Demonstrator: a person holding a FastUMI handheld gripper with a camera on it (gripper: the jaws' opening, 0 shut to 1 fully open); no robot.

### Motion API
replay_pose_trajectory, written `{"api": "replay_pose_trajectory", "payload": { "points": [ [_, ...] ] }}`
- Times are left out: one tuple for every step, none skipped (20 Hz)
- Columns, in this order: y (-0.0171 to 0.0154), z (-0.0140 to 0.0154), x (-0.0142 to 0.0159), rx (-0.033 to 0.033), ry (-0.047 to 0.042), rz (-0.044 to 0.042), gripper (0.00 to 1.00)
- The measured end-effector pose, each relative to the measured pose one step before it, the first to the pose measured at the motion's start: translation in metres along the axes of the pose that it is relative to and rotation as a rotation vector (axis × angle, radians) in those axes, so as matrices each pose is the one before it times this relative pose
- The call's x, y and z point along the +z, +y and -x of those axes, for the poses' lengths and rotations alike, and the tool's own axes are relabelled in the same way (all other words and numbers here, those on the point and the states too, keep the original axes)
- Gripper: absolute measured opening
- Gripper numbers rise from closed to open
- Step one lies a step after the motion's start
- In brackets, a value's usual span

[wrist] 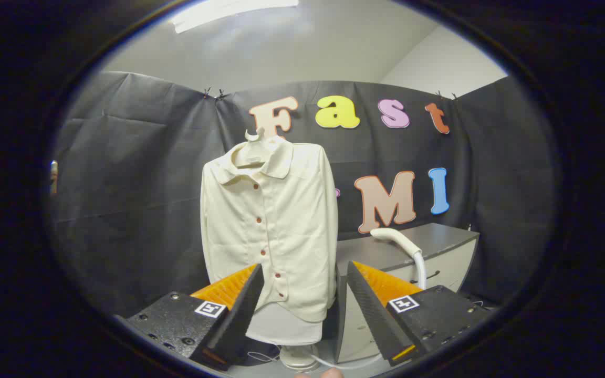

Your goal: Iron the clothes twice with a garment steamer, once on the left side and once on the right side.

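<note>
A cream button-up shirt hangs on a white hanger straight ahead, beyond my fingers. The white steamer head lies on the grey cabinet top to the right of the shirt, its white hose running down the cabinet front. My gripper is open, its two black and orange fingers spread wide with nothing between them. The shirt's lower hem shows through the gap. The left finger overlaps the shirt's lower left corner in the view.
A grey cabinet with a drawer handle stands to the right of the shirt. A white round stand base and a cord lie on the floor beneath the shirt. A fingertip shows just below the fingers.
</note>
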State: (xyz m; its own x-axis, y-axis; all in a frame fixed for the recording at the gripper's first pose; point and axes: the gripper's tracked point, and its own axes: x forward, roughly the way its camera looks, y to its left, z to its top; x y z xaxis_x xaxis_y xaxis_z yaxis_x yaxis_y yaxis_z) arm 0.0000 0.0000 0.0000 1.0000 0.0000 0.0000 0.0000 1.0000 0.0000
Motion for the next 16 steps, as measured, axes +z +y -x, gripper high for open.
{"api": "replay_pose_trajectory", "payload": {
  "points": [
    [0.00005, 0.00207, -0.00060, 0.00171, 0.00371, -0.00422, 0.97],
    [0.00098, 0.00034, -0.00175, 0.00428, 0.00743, 0.00041, 0.97],
    [0.00019, 0.00023, -0.00164, 0.00396, 0.00614, 0.00651, 0.97],
    [-0.00066, -0.00008, -0.00118, 0.00118, 0.00718, 0.00679, 0.97],
    [-0.00016, -0.00107, -0.00079, 0.00190, 0.00907, -0.00095, 0.97],
    [0.00104, -0.00027, 0.00134, 0.00320, 0.00024, -0.00734, 0.97],
    [0.00120, 0.00102, 0.00345, 0.00137, -0.01047, -0.00616, 0.97],
    [-0.00062, 0.00082, 0.00330, -0.00038, -0.00840, 0.00237, 0.97],
    [0.00052, 0.00075, 0.00097, -0.00028, -0.00313, 0.00748, 0.97],
    [-0.00042, 0.00086, -0.00074, 0.00133, -0.00012, 0.00620, 0.97],
    [0.00015, 0.00002, 0.00089, 0.00139, -0.00142, 0.00187, 0.97],
    [0.00109, 0.00137, 0.00094, 0.00117, -0.00028, -0.00302, 0.97],
    [0.00057, 0.00001, 0.00054, 0.00114, -0.00059, -0.00443, 0.97],
    [0.00010, -0.00019, -0.00068, -0.00036, 0.00024, 0.00025, 0.97],
    [-0.00083, -0.00038, -0.00005, -0.00212, 0.00099, 0.00361, 0.97],
    [-0.00209, 0.00017, -0.00183, -0.00212, 0.00575, 0.00411, 0.97]
  ]
}}
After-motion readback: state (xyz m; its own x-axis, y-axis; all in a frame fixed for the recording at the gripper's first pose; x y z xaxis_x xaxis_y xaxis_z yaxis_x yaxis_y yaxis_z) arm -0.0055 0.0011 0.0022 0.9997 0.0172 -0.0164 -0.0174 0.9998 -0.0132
